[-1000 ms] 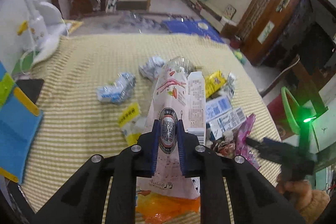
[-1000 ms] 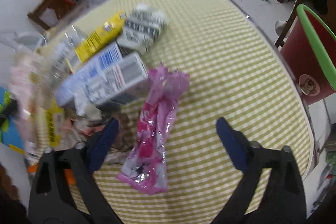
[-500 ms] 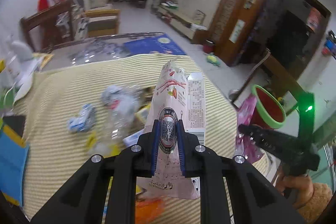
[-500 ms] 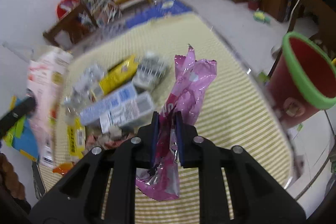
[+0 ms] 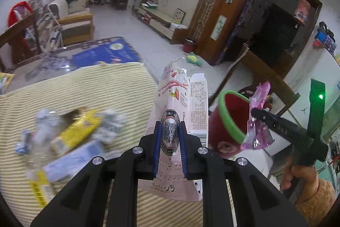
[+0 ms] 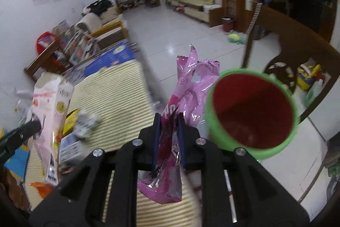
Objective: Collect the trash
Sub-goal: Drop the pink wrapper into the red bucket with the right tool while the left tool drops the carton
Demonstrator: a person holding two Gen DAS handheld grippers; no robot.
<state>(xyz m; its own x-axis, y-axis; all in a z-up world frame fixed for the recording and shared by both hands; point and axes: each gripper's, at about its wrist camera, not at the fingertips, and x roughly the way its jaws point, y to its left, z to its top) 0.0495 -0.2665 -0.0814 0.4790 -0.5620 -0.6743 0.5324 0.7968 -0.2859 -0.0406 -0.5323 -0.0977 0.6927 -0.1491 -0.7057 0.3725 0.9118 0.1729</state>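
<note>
While the left claw (image 5: 170, 142) pinches a pink carton (image 5: 176, 103), the right claw (image 6: 169, 135) (beside the bin (image 6: 250, 112)) pinches a magenta wrapper (image 6: 189, 86).

My right gripper (image 6: 169, 137) pinches a crinkled pink foil wrapper (image 6: 187, 103) between its blue pads (image 6: 157, 137), the wrapper standing up above them and hanging below. Just to the right, a red bin (image 6: 252, 114) with a green rim gapes open, beside the table edge. To the left, my left gripper (image 6: 19, 135) holds a tall pale pink snack bag (image 6: 51, 116) above the yellow striped tablecloth (image 6: 110, 90), where blurred litter (image 6: 85, 120) lies.
</note>
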